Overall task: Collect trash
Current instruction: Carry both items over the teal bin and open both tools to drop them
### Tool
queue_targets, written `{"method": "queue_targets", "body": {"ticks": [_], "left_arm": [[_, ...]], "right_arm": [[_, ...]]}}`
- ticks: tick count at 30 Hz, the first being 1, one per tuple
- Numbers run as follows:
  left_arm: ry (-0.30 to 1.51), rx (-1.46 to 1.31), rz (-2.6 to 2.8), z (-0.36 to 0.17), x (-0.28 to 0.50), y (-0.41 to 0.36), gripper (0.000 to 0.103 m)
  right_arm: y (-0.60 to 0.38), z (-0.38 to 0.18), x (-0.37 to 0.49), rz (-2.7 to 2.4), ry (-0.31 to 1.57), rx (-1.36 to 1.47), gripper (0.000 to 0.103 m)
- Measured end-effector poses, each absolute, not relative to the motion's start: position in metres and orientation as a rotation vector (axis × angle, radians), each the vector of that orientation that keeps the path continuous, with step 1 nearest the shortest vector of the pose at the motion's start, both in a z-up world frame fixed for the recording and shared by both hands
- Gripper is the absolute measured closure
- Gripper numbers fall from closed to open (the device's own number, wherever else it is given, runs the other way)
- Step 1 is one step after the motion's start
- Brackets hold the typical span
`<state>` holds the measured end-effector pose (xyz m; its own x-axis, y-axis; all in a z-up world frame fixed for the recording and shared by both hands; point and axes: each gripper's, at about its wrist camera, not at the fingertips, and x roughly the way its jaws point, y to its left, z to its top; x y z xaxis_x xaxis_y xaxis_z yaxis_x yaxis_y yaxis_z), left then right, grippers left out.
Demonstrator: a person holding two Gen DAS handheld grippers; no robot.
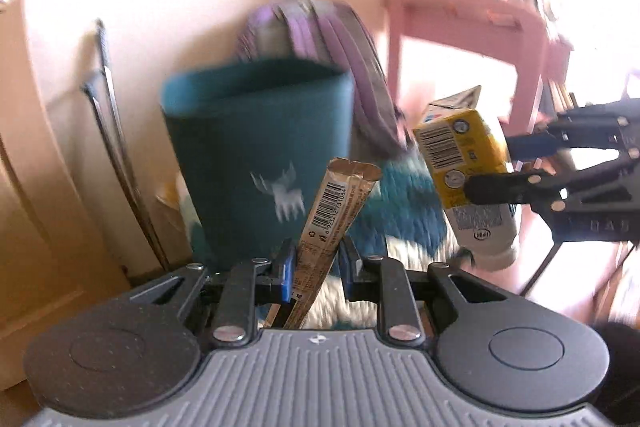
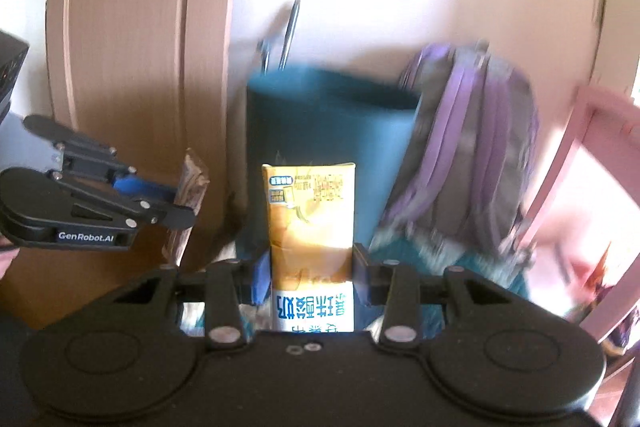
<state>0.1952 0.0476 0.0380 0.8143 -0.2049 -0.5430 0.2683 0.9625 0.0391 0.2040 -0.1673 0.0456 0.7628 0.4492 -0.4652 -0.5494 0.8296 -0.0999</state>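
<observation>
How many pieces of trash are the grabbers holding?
2: a brown snack wrapper in the left gripper, and a yellow drink carton in the right gripper. More may be hidden elsewhere.

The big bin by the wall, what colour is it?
The bin is dark teal with a small white deer on its side, clearest in the left wrist view.
</observation>
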Motion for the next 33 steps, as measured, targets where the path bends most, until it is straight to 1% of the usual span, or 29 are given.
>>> {"method": "queue_targets", "body": {"ticks": [6,9,13,16,19,22,28,33], "left_arm": [[0.447,0.055,-0.199,0.111,0.216,0.052,0.082],[0.395,0.044,-0.174,0.139,0.236,0.050,0.082],[0.372,-0.004,-0.150,0.167,0.268,0.052,0.082],[0.369,-0.047,-0.142,0.176,0.295,0.057,0.081],[0.384,-0.088,-0.119,0.173,0.326,0.064,0.082],[0.418,-0.099,-0.093,0.159,0.355,0.069,0.081],[0.542,-0.104,-0.052,0.115,0.406,0.075,0.081],[0.663,-0.091,-0.030,0.082,0.439,0.076,0.081]], "right_arm": [[-0.163,0.101,0.231,0.496,0.316,-0.195,0.063],[-0.157,0.128,0.255,0.474,0.272,-0.165,0.063],[-0.147,0.151,0.285,0.461,0.231,-0.120,0.063],[-0.140,0.158,0.304,0.457,0.223,-0.092,0.063],[-0.131,0.151,0.330,0.457,0.233,-0.076,0.063],[-0.123,0.136,0.361,0.446,0.278,-0.069,0.063],[-0.109,0.092,0.406,0.454,0.415,-0.076,0.063],[-0.092,0.064,0.421,0.459,0.506,-0.156,0.063]]}}
